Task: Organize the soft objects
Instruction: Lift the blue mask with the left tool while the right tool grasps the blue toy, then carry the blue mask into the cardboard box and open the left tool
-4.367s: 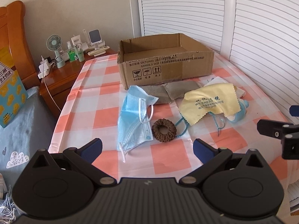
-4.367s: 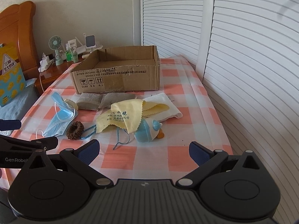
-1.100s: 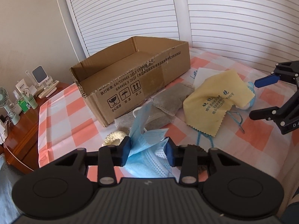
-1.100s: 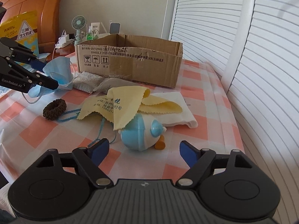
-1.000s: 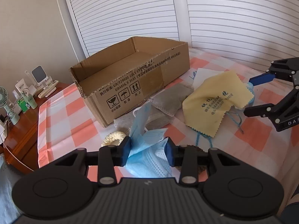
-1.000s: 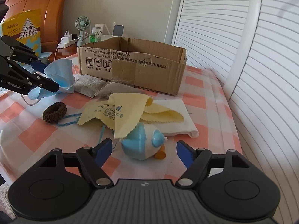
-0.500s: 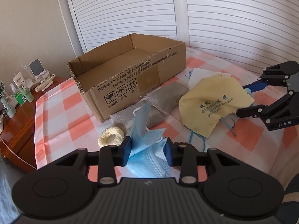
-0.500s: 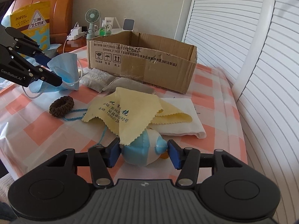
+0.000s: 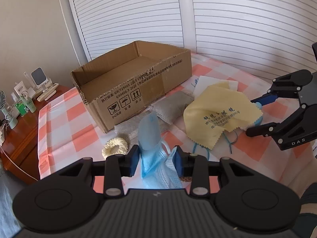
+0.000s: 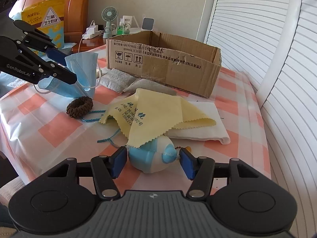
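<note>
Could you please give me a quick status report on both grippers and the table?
Left gripper shut on blue face mask, lifted. Right gripper closing around blue duck toy. Yellow cloth drapes over toy. Cardboard box open.

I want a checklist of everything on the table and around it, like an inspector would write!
Surface: checked tablecloth, plastic-covered.
Job's things: open cardboard box; face mask; blue toy under yellow cloth; brown scrunchie; cream scrunchie; grey pouches; white cloth.
Clutter: blue string.
Grippers: left gripper shut on mask, lifted; right gripper jaws at the toy's sides.
Cables: white cord on nightstand.
Surroundings: shutter doors, fan, bottles, headboard.
</note>
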A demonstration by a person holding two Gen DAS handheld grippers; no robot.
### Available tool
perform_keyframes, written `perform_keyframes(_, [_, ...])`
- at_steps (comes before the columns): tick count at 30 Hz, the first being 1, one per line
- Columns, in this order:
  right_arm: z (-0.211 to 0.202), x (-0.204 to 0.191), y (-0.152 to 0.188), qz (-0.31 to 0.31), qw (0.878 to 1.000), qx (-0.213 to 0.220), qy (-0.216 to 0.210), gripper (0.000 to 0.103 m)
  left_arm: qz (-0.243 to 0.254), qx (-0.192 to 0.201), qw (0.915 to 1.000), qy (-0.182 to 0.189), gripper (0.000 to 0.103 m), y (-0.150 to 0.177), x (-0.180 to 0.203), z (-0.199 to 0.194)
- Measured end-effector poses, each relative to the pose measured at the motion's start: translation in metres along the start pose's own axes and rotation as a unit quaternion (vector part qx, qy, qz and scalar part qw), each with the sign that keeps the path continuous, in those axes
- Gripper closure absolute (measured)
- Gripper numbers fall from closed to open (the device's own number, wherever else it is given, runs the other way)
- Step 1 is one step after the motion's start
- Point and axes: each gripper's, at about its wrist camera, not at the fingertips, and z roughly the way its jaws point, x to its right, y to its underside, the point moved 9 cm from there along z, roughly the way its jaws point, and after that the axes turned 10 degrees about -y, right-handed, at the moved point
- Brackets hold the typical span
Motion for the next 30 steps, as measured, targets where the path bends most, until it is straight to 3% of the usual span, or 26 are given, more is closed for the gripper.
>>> perform_keyframes(13, [-0.036, 0.01, -0.001, 0.023, 0.999, 0.021, 0.01, 0.046, -0.017, -0.01, 0.9998, 0.005, 0.074, 0.003, -0.003, -0.008])
perform_keyframes(30, [-0.072, 0.018, -0.033, 0.033, 0.997, 0.068, 0.006, 0.046, -0.036, 0.011, 0.9993, 0.008, 0.075, -0.017, -0.008, -0.031])
